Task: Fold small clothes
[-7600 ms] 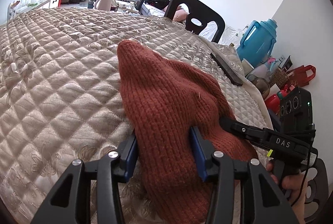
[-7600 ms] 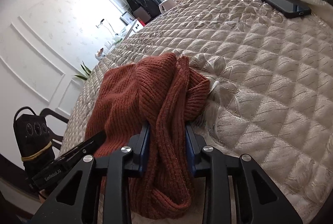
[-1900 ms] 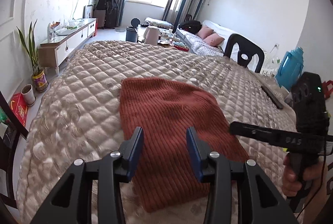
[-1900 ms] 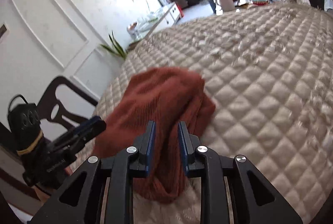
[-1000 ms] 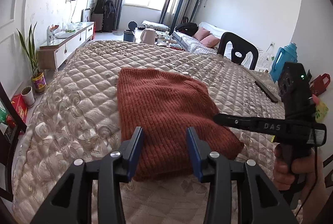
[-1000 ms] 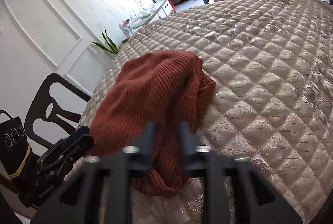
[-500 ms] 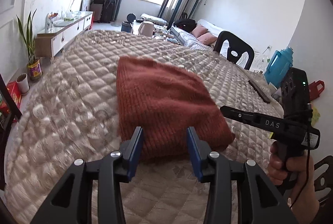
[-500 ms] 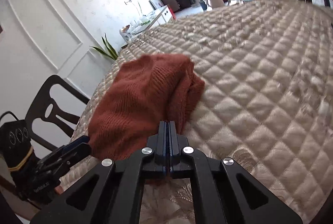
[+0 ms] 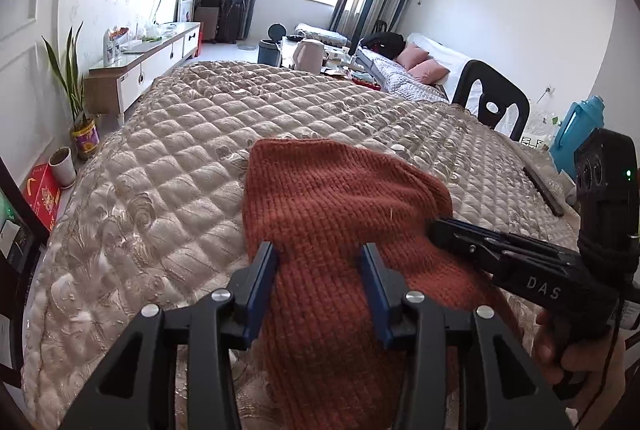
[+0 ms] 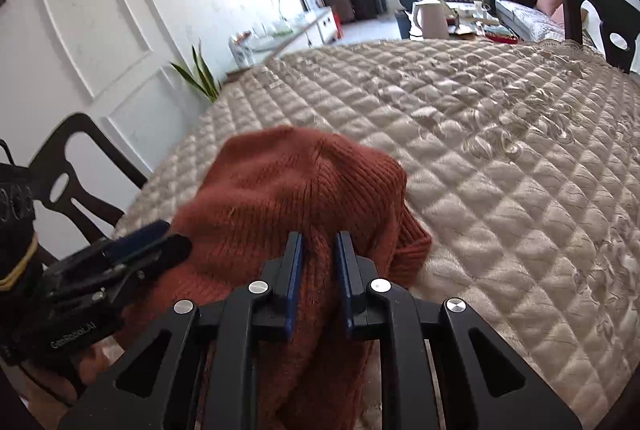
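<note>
A rust-red knitted garment (image 9: 340,222) lies folded on the beige quilted bedspread (image 9: 168,166), near its front edge. My left gripper (image 9: 319,258) is open, its jaws on either side of the garment's near part. My right gripper (image 10: 319,250) has its jaws a little apart with the garment's (image 10: 288,190) knit between them, at the garment's right side. In the left wrist view the right gripper (image 9: 436,228) reaches in from the right and touches the garment's right edge. In the right wrist view the left gripper (image 10: 160,242) shows at the garment's left side.
A dark phone (image 9: 542,190) lies on the bed at the right. A black chair (image 9: 490,100) stands beyond the bed, another (image 10: 76,170) at its left side. A blue jug (image 9: 576,126) stands right. A white sideboard (image 9: 148,66) and potted plant (image 9: 74,90) line the left wall.
Both grippers have come down and forward onto the garment. The right gripper, shut half a second ago, now has its jaws a little apart around the knit. The left gripper stays open.
</note>
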